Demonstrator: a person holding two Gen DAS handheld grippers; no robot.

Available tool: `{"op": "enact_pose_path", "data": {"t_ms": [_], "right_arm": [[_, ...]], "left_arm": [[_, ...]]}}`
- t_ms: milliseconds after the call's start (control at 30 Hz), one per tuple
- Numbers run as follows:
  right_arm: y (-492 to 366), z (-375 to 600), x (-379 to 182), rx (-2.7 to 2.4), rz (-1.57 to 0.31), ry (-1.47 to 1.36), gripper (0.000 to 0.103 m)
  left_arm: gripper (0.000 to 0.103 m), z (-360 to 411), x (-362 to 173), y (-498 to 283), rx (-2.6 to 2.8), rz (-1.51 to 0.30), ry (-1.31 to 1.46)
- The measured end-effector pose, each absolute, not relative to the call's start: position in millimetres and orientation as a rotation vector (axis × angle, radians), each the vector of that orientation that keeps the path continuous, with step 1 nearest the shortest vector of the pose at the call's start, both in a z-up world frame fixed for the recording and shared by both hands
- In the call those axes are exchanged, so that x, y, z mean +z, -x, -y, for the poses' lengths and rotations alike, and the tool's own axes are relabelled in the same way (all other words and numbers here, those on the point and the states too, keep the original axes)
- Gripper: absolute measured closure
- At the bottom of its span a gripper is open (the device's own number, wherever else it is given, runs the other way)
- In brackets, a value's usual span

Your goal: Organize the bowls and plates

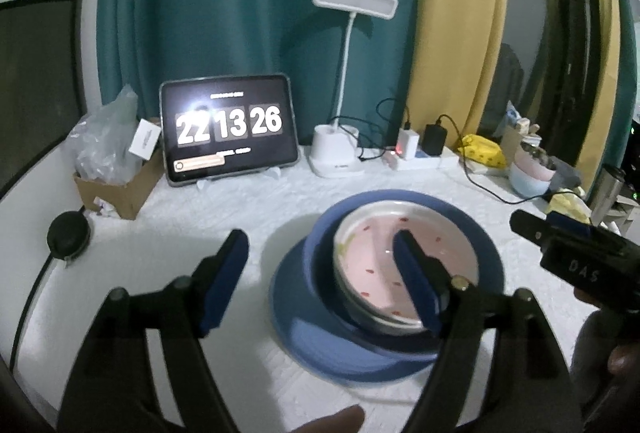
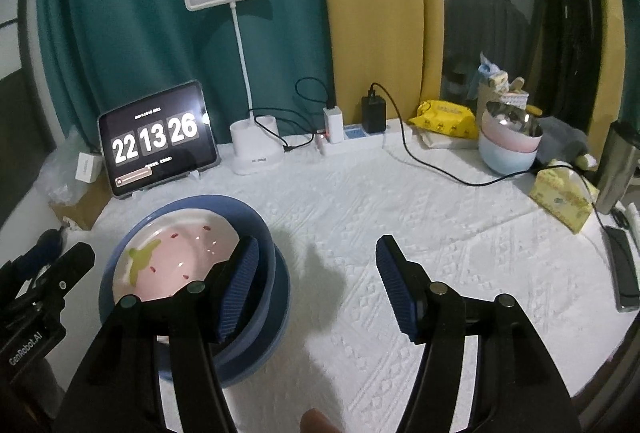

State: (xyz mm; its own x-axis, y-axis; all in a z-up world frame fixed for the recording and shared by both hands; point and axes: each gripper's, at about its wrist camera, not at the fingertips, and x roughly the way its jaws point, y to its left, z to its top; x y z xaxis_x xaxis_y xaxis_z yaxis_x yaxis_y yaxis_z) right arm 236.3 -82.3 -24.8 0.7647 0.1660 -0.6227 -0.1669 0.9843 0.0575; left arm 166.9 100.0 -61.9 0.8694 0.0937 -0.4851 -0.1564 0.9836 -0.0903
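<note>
On the white tablecloth (image 2: pixel 400 213), a blue plate (image 1: pixel 316 337) carries a blue bowl (image 1: pixel 320 245) nesting a pink bowl (image 1: pixel 372 245), stacked largest-down for stability. Left gripper (image 1: pixel 320 273) and right gripper (image 2: pixel 316 273) hover near, spread wide, empty.

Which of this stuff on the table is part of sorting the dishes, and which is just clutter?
Job:
blue plate
blue bowl
pink dish
stacked pastel bowls

Lying about:
tablet clock
desk lamp
power strip
yellow wipes pack
</note>
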Motion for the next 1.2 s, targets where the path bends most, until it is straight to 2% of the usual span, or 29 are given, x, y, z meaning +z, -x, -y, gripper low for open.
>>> {"op": "enact_pose_path", "data": {"t_ms": [367, 400, 467, 500, 1200], "right_arm": [[-193.7, 96.9, -7.6, 0.161, -0.616, 0.002, 0.038], [-190.0, 97.7, -6.4, 0.162, -0.611, 0.003, 0.038], [-182.0, 98.8, -3.8, 0.163, -0.599, 0.004, 0.038], [-177.9, 99.1, -2.7, 0.162, -0.594, 0.004, 0.038], [-93.6, 115.6, 32.9, 0.158, -0.467, 0.025, 0.038]], "left_arm": [[0.024, -81.6, -50.7, -128.3, 0.090, -0.449, 0.109], [0.023, -81.0, -49.9, -124.3, 0.085, -0.444, 0.109], [0.014, -79.5, -49.6, -116.8, 0.078, -0.438, 0.112], [0.013, -78.6, -48.7, -112.6, 0.073, -0.433, 0.114], [0.011, -54.1, -19.0, -33.6, 0.076, -0.349, 0.091]]}}
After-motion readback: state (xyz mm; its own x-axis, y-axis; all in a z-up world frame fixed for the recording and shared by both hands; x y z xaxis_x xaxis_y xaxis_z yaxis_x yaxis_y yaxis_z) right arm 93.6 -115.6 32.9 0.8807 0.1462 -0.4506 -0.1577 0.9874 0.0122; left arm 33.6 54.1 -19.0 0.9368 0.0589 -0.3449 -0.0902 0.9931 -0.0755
